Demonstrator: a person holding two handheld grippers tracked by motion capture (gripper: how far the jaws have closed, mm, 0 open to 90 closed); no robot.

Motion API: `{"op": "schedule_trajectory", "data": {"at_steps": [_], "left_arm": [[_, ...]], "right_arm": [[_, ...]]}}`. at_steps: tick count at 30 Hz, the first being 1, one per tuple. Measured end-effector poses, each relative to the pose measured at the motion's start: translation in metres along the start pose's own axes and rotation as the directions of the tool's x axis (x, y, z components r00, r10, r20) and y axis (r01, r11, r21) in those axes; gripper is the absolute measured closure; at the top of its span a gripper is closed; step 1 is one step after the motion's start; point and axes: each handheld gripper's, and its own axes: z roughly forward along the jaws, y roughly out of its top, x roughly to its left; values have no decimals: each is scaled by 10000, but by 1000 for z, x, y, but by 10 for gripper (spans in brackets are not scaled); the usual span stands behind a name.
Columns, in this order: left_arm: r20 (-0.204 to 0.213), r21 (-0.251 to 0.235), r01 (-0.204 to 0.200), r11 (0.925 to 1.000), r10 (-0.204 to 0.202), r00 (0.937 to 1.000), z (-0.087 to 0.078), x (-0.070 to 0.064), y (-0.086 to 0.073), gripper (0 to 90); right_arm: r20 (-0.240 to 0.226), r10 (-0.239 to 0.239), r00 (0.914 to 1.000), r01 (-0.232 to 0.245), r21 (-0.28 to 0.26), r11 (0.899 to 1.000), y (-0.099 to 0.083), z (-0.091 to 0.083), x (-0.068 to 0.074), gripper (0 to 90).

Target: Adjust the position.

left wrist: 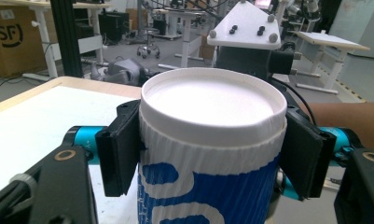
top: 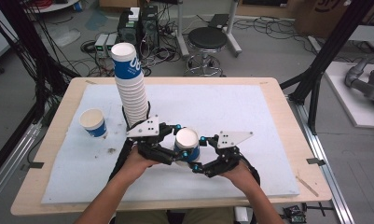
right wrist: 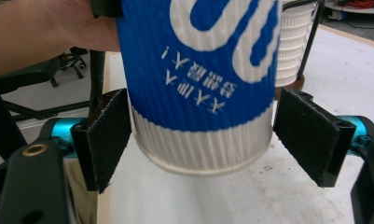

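A blue-and-white ribbed paper cup [top: 187, 142] hangs just above the white mat. My left gripper [top: 180, 140] is shut on it, its pads [left wrist: 121, 149] pressing both sides right under the rim of the cup [left wrist: 212, 140]. My right gripper [top: 198, 152] is open around the lower part of the cup [right wrist: 198, 70], and there is a gap between the cup wall and the right pad [right wrist: 310, 140]. A tall leaning stack of the same cups [top: 130, 88] stands just behind the left gripper. A single cup [top: 93, 122] stands upright at the mat's left.
The white mat [top: 231, 107] covers most of the wooden table [top: 294, 135]. A stool and cables are on the floor beyond the far edge. The cup stack [right wrist: 294, 42] stands close behind the held cup in the right gripper view.
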Motion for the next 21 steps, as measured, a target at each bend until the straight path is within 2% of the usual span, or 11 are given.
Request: {"op": "schedule_trajectory", "data": {"at_steps": [9,15,21], "left_arm": [[114,-212,-83,9997,85,9999,3,-2,1,299],[161,-113,-121,9999,123,9998,3,-2,1,306],[221,-2,-83,10000,83,9997,4,-2,1,306]], "right_arm": [[-213,-106,9997,103,-129,9999,0,0,-2,189],[-209,-369,9991,367,-76,9993,1,-3,-1,268],[-120,-645,9978,648,307,9974,4,-4,1,323]]}}
